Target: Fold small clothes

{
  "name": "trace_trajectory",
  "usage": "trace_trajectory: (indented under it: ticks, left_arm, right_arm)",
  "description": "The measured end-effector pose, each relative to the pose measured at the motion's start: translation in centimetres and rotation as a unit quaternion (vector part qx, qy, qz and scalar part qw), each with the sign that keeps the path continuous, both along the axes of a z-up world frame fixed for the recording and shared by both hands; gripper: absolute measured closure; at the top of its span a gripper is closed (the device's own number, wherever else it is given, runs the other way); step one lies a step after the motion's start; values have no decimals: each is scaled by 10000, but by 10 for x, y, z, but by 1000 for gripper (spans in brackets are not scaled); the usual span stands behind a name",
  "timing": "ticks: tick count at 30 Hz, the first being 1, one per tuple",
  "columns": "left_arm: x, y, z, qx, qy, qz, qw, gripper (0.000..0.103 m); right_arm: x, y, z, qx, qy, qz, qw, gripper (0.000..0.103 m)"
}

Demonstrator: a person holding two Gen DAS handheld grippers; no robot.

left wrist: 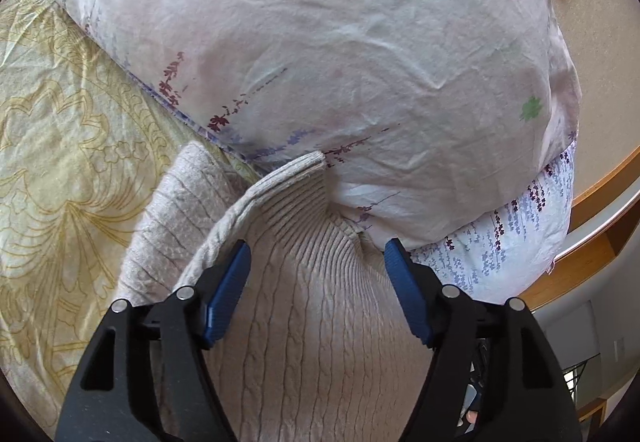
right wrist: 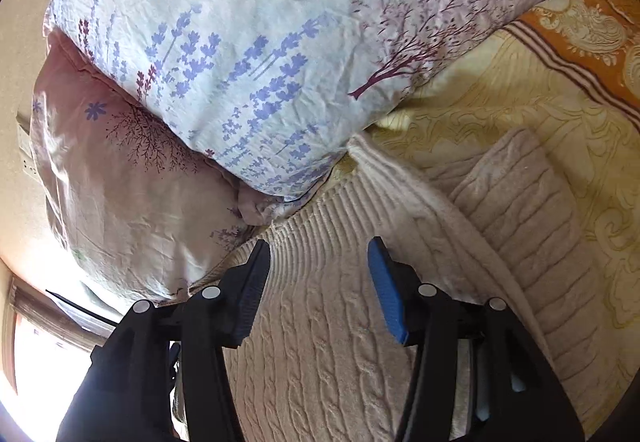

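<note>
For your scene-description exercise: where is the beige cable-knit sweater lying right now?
In both wrist views the sweater lies on the yellow patterned bedspread, its ribbed hem against the floral pillows.

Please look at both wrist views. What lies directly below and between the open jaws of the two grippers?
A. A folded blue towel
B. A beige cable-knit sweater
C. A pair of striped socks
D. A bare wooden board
B: the beige cable-knit sweater fills the space under the left gripper and the right gripper, its ribbed band reaching toward the floral pillows.
</note>
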State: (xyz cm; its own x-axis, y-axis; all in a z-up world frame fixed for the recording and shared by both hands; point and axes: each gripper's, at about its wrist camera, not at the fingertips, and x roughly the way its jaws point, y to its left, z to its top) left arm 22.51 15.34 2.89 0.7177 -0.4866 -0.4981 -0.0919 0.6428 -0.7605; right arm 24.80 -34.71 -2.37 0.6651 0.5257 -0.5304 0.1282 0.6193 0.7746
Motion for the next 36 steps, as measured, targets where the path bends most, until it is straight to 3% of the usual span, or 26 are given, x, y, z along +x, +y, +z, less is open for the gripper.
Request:
trace_trajectory:
  ticks: [3,6,9,12,18,20,21,22,23,26,29,33,36]
  left_arm:
    - [-11,11,-1,92,43,-60,9999,34]
    - [-24,24,3,260,39,-128,9996,34]
    - [-37,30,12,857,26,-155,9962,34]
    - [-49,28,16,1407,-46,-378,9893,35]
    - [-69,4,12,2381,-100,-855,9674,45]
    - [-69,-2,8,2501,-36,-965,9634,57]
    - [-68,-4,5,2532,20,-1019,9620,65]
    - [-66,-6,2,2562,100,-1076,9606,82]
    - [-65,-7,-2,2590,179,-1110,9593,90]
    - [-66,-3,-5,2518,195,-1086,9615,94]
    - [-68,2,-5,2404,222,-1088,9643,95]
    - [-72,1,-1,2543,168,-1071,9610,90]
    - [-76,7,6,2315,-16,-1004,9676,60]
  right_arm:
    - [-11,-24,4,-393,126,-348,9985,50]
    - [-26,-51,4,-383,171,-575,9975,50]
    - [-44,-62,16,-881,-120,-654,9939,50]
    - [-54,-60,16,-1044,-156,-339,9938,54]
    - [-58,-29,5,-1712,-34,213,9850,62]
    - [-58,-19,2,-2061,61,280,9781,85]
    - [-61,-19,3,-2099,33,262,9774,88]
    - [-63,-21,4,-1998,30,259,9795,91]
    - [-66,-23,5,-1935,42,212,9809,91]
    - [-74,-26,2,-1776,110,134,9840,92]
    - [-80,-25,1,-1798,174,120,9835,92]
    - [-76,-16,7,-2177,197,115,9757,91]
    - [-79,-9,21,-2423,43,4,9702,76]
